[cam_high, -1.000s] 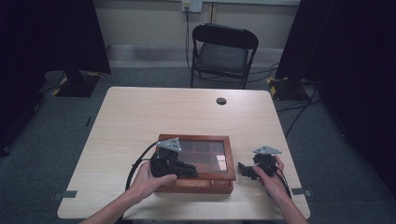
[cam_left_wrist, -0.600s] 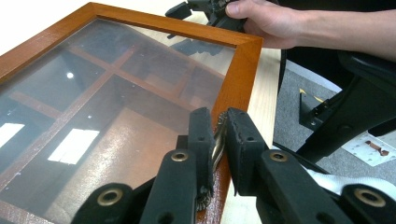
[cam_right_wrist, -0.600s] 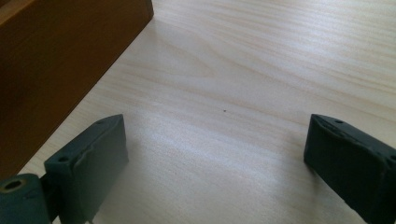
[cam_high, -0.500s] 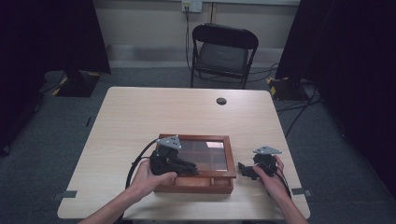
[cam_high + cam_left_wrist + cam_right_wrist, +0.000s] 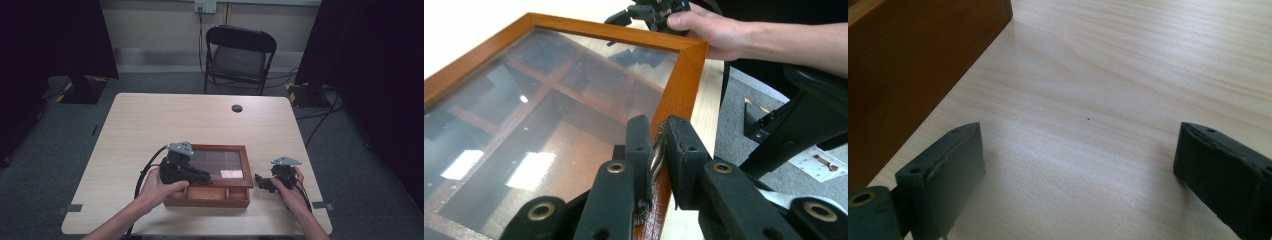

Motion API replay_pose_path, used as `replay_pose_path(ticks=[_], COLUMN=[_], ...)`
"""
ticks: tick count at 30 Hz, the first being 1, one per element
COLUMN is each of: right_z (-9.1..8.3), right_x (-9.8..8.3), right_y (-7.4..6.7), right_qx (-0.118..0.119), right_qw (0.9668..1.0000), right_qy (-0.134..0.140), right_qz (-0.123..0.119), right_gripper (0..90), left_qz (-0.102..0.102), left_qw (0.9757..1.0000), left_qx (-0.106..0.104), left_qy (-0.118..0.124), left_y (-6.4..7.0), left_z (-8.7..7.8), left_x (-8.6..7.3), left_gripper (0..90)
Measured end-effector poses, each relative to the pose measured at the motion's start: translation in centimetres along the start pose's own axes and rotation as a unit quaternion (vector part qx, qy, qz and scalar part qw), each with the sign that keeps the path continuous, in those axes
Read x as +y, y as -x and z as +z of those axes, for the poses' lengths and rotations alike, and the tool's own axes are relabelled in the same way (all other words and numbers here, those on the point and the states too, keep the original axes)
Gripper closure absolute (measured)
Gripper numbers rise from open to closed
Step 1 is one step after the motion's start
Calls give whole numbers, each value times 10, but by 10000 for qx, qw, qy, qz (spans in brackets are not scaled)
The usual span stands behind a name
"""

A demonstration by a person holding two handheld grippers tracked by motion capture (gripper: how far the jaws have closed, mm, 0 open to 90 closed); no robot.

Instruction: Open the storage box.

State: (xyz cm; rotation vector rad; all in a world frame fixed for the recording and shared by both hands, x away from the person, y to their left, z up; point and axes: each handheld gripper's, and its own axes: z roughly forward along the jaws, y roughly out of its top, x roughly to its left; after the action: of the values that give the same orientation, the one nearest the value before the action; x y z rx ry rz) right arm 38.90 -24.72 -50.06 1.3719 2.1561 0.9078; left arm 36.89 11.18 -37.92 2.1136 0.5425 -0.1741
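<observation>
Fingertips of my left gripper (image 5: 658,145) pinch a small metal pull on the glass lid's (image 5: 524,115) front rail, nothing else between them. The wooden display box (image 5: 207,195) sits near the desk's (image 5: 150,120) front edge, lid raised slightly, I judge. My right gripper (image 5: 1078,165) rests just beside the box's right side, jaws spread wide over bare wood, holding nothing. To lift cleanly I'd swing along the hinge's arc, keep the pinch square, and brace the box wall with the right.
</observation>
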Motion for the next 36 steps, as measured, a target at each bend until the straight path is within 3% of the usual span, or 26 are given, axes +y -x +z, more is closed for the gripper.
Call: replay_pose_path(ticks=[17, 36], right_z=[0, 0], right_x=[0, 0], right_y=[0, 0], right_qx=[6, 8], right_qw=[10000, 10000], right_qy=[7, 8], right_qz=[-19, -28], right_gripper=[53, 52], left_qz=[-53, 71], left_qw=[10000, 9999], left_qx=[13, 68], left_qy=[22, 16], left_y=[-1, -3], left_z=[-5, -12], left_x=[10, 24], left_gripper=[806, 807])
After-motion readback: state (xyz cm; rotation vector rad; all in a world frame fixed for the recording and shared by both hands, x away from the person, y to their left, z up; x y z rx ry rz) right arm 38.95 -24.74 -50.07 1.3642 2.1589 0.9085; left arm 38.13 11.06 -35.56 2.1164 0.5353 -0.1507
